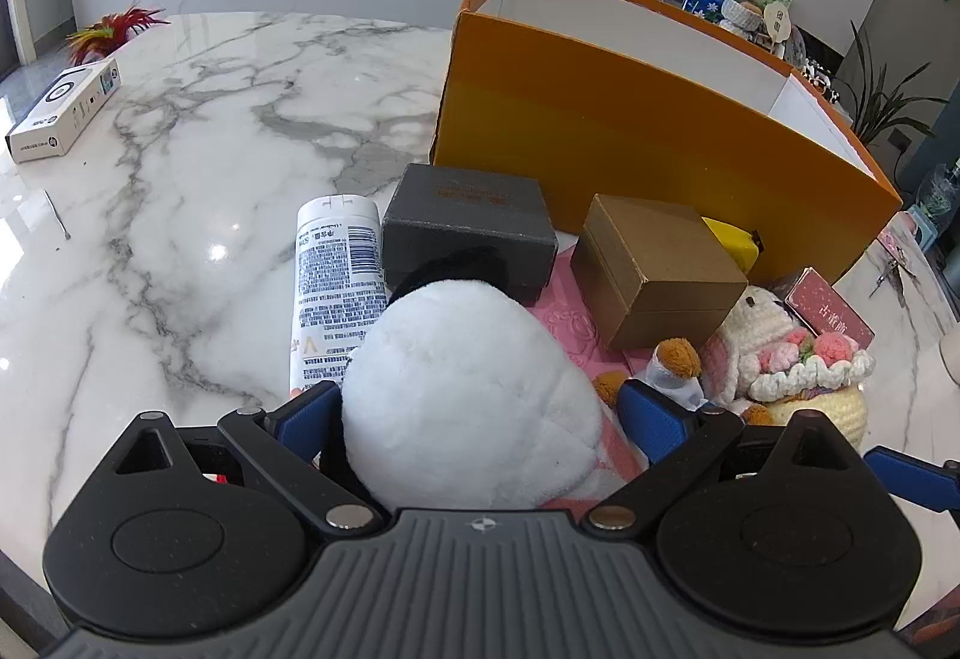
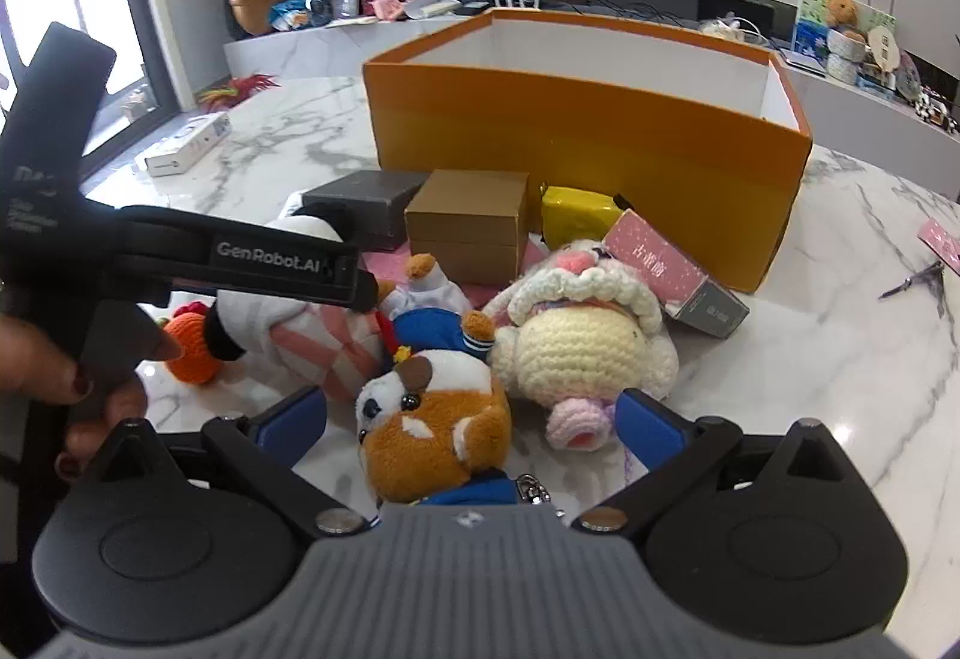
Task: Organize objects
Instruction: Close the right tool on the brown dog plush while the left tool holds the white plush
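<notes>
A pile of objects lies in front of a large orange box point(image 1: 630, 119), which also shows in the right wrist view point(image 2: 588, 143). My left gripper point(image 1: 480, 407) is open, its blue fingers point(image 1: 306, 413) on either side of a white plush toy point(image 1: 468, 395) with a pink striped part; I cannot tell if they touch it. My right gripper point(image 2: 468, 419) is open around a brown-and-white plush dog point(image 2: 438, 419) in blue clothes. A cream crochet doll point(image 2: 576, 335) lies just right of the dog. The left gripper's body point(image 2: 180, 263) crosses the left of the right wrist view.
Near the box are a dark grey box point(image 1: 468, 227), a brown box point(image 1: 660, 269), a white tube point(image 1: 336, 275), a yellow item point(image 2: 576, 209), a pink carton point(image 2: 660, 257) and an orange crochet fruit point(image 2: 192, 353). A white carton point(image 1: 60, 107) lies far left on the marble table point(image 1: 210, 179).
</notes>
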Motion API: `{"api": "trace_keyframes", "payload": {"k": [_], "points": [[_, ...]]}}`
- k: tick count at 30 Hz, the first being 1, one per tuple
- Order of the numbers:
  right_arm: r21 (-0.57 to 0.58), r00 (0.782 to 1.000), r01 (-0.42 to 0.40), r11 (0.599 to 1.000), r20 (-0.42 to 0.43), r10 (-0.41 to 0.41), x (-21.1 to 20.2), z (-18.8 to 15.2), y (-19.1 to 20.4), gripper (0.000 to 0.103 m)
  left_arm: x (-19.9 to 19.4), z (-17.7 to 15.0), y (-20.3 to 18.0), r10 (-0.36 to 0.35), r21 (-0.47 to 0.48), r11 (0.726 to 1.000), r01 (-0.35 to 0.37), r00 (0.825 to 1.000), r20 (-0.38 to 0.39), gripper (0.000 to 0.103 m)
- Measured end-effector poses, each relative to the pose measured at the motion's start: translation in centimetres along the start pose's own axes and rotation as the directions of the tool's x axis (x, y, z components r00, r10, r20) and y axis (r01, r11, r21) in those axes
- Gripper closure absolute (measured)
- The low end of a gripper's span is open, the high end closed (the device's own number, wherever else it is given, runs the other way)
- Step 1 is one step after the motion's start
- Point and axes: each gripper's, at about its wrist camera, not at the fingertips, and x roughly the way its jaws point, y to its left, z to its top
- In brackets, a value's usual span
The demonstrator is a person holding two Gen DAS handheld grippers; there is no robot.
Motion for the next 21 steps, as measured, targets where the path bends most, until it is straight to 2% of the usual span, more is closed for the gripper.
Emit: {"api": "trace_keyframes", "payload": {"k": [7,13,16,19,21], "points": [[-0.039,0.989,-0.146,0.988,0.022,0.147,-0.9,-0.3,0.2,0.001,0.1,0.3,-0.2,0.007,0.004,1.000,-0.007,1.000,-0.014,0.000],[-0.046,0.985,-0.170,0.984,-0.037,0.168,1.0,-0.3,1.2,0.001,0.4,0.2,-0.3,0.012,0.010,1.000,-0.012,1.000,-0.014,0.000],[-0.065,0.990,-0.134,0.989,-0.041,0.132,1.9,-0.5,1.7,0.001,0.6,0.1,-0.3,0.012,0.005,1.000,-0.012,1.000,-0.016,0.000],[-0.073,0.993,-0.108,0.991,-0.052,0.104,2.6,-0.4,2.0,0.004,0.7,0.1,-0.2,0.008,-0.001,1.000,-0.008,1.000,-0.021,0.000],[-0.073,0.993,-0.102,0.992,-0.059,0.098,2.8,-0.4,2.2,0.010,0.9,0.1,-0.1,0.002,-0.005,1.000,-0.002,1.000,-0.025,0.000]]}}
